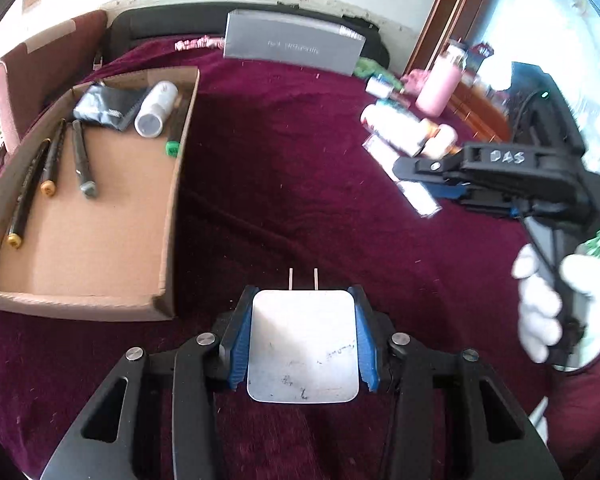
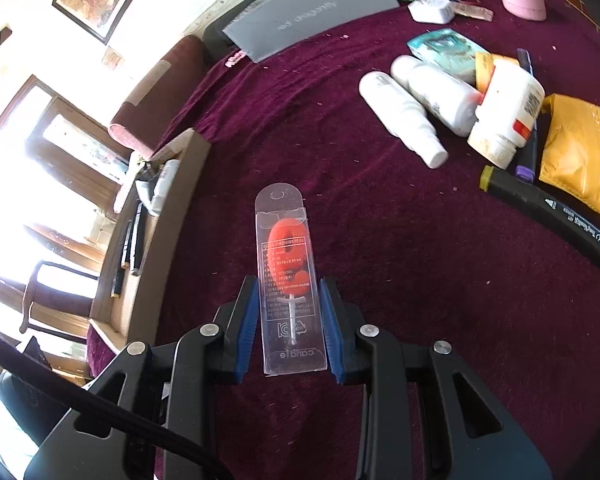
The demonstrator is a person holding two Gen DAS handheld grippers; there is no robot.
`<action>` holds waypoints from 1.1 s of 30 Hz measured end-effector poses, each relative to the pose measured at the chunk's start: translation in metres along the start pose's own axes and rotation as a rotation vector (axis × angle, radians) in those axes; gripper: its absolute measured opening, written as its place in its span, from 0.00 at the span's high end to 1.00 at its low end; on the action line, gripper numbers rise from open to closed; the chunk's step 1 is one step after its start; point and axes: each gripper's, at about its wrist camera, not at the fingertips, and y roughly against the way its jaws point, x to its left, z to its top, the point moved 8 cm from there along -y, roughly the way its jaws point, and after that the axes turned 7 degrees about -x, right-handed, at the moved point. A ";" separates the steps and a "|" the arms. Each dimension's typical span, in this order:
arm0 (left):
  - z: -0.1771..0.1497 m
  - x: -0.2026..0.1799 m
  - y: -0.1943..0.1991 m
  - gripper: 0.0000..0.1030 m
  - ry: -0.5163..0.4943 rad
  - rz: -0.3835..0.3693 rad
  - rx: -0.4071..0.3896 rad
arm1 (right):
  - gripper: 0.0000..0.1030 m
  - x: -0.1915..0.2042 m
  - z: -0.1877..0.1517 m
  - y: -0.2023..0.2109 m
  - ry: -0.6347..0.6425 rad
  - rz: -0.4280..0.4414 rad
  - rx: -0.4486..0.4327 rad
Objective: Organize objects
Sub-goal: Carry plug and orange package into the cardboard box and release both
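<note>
My left gripper point(image 1: 303, 300) is shut on a white plug adapter point(image 1: 303, 344), its two prongs pointing forward, above the maroon cloth just right of a cardboard box point(image 1: 100, 240). The box holds several markers point(image 1: 82, 160), a white bottle point(image 1: 156, 109) and a dark pouch point(image 1: 104, 106). My right gripper point(image 2: 288, 292) is shut on a clear pack with an orange candle point(image 2: 290, 276). It also shows in the left wrist view point(image 1: 404, 168), off to the right, near a pile of bottles point(image 1: 396, 124). The box edge point(image 2: 172, 208) lies to its left.
White bottles point(image 2: 416, 108), a yellow packet point(image 2: 576, 156), a black marker point(image 2: 556, 212), a teal pack point(image 2: 444, 50) and another white adapter point(image 2: 430, 10) lie at right. A grey box point(image 1: 296, 46) and a pink bottle point(image 1: 438, 88) stand at the back.
</note>
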 end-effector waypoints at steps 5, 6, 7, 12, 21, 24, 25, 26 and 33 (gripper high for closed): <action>0.024 0.020 0.032 0.62 0.075 -0.036 -0.047 | 0.73 0.030 0.006 0.008 0.050 0.031 -0.016; 0.033 0.031 0.040 0.62 0.103 -0.033 -0.064 | 0.73 0.038 0.007 0.009 0.060 0.043 -0.014; 0.040 0.041 0.046 0.62 0.117 -0.019 -0.077 | 0.73 0.047 0.008 0.008 0.070 0.055 -0.011; 0.069 0.101 0.060 0.62 0.140 0.135 -0.117 | 0.73 0.097 0.012 -0.006 0.103 0.134 0.031; 0.079 0.186 0.023 0.62 0.264 0.216 -0.064 | 0.72 0.177 0.004 -0.083 0.173 0.170 0.157; 0.075 0.200 0.006 0.62 0.287 0.217 -0.030 | 0.72 0.188 0.000 -0.116 0.182 0.150 0.204; 0.073 0.204 0.002 0.62 0.295 0.219 -0.022 | 0.72 0.191 -0.001 -0.126 0.182 0.144 0.218; 0.071 0.208 -0.001 0.62 0.305 0.215 -0.014 | 0.72 0.195 -0.002 -0.137 0.183 0.134 0.235; 0.061 0.217 -0.006 0.62 0.336 0.224 -0.013 | 0.72 0.195 -0.007 -0.176 0.195 0.076 0.268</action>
